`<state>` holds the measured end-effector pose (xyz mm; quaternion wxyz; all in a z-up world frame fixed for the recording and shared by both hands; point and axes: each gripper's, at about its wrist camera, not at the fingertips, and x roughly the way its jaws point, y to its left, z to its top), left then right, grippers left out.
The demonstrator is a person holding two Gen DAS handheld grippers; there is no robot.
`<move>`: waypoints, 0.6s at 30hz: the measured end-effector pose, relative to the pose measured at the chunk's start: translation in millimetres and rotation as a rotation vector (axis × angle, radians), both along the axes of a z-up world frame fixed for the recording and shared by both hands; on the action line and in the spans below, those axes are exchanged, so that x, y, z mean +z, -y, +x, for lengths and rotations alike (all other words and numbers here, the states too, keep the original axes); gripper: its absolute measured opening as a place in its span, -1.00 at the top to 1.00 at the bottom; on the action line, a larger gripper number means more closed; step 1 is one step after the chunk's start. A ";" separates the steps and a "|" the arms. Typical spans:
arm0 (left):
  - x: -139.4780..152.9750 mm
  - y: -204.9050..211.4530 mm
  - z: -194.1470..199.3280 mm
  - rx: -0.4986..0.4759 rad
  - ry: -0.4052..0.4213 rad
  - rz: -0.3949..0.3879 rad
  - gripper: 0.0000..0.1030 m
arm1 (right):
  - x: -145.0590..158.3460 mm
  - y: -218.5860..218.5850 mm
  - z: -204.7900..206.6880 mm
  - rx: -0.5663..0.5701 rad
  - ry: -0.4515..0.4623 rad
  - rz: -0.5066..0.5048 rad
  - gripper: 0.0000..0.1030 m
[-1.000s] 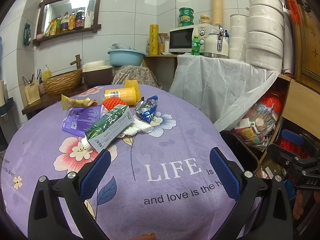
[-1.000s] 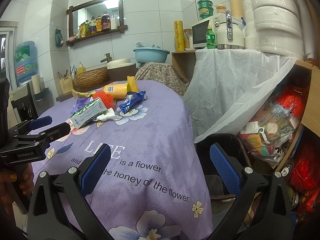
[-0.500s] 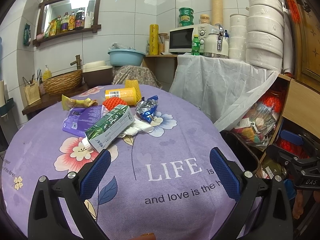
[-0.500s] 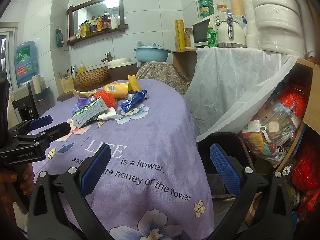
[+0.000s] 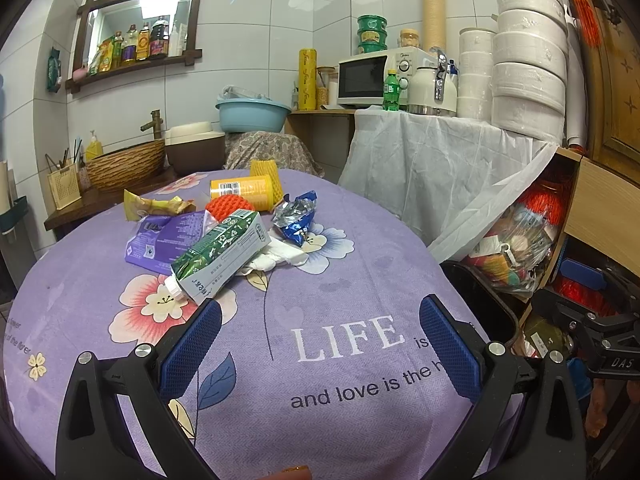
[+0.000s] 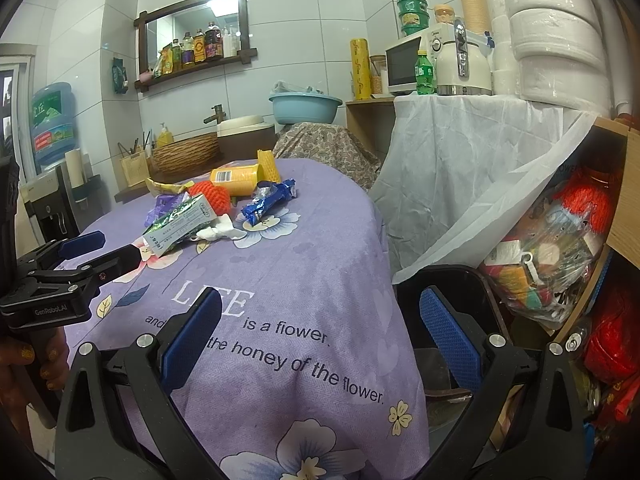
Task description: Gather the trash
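Trash lies in a heap on the purple flowered tablecloth: a green milk carton, a blue foil wrapper, a yellow can, orange foam netting, a purple packet, a yellow wrapper and white tissue. My left gripper hovers open just short of the carton, holding nothing. My right gripper is open over the table's right edge, above a black bin.
A white-draped counter with a microwave, kettle and stacked white rolls stands behind the table on the right. A bag of clutter fills the shelf next to the bin. A basket and blue basin sit at the back.
Almost nothing has moved; both views drift very slightly and both grippers stay open over the table.
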<state>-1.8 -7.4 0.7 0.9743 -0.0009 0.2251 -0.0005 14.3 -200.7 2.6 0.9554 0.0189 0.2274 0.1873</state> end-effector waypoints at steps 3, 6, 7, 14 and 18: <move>-0.1 0.1 0.0 -0.001 -0.001 0.000 -0.90 | -0.2 -0.7 0.2 -0.001 0.000 -0.002 -0.91; -0.1 0.4 0.2 -0.002 -0.003 0.002 -0.90 | -0.2 0.1 0.3 0.000 -0.002 0.000 -0.91; 0.5 -0.2 0.4 -0.002 -0.003 0.002 -0.90 | -0.3 0.3 0.1 0.000 -0.001 0.000 -0.91; 1.0 -0.3 0.3 -0.004 -0.001 0.001 -0.90 | -0.6 0.1 0.2 -0.003 0.000 -0.002 -0.91; 1.0 0.0 0.1 -0.004 -0.001 0.004 -0.90 | -1.3 0.6 0.3 -0.001 -0.001 -0.001 -0.91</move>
